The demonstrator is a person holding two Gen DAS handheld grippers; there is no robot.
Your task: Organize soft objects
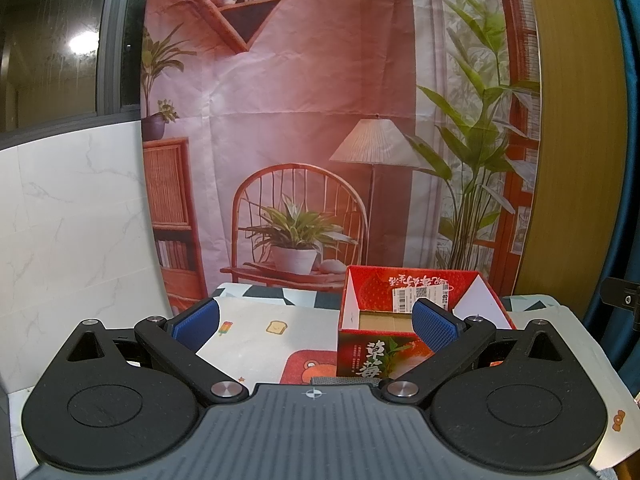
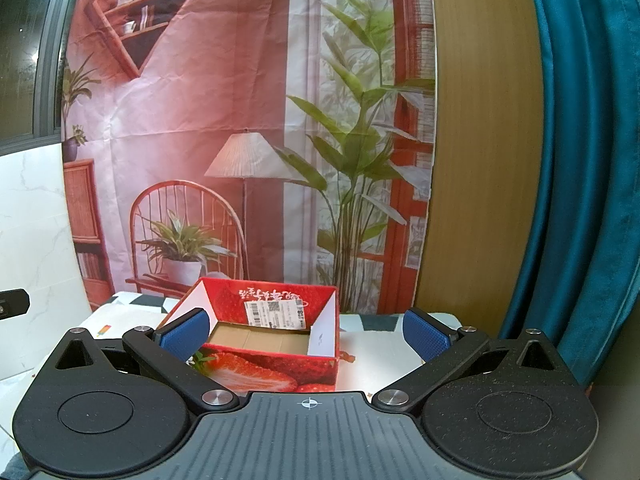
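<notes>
A red strawberry-print cardboard box (image 1: 372,354) stands open on the table with its flaps up and a bare brown floor; nothing lies in it that I can see. In the left wrist view it is ahead and to the right, behind the right blue pad. My left gripper (image 1: 316,326) is open and holds nothing. In the right wrist view the same box (image 2: 276,372) is ahead and left of centre. My right gripper (image 2: 306,334) is also open and holds nothing. A grey strip (image 1: 344,381) peeks out just past the left gripper's body. No other soft object shows.
The table wears a pale cartoon-print cloth (image 1: 256,332) with a red bear patch (image 1: 308,366). A printed room-scene backdrop (image 1: 304,120) hangs behind the table. A white marble wall (image 1: 72,220) is at the left, a wooden panel (image 2: 480,160) and teal curtain (image 2: 580,160) at the right.
</notes>
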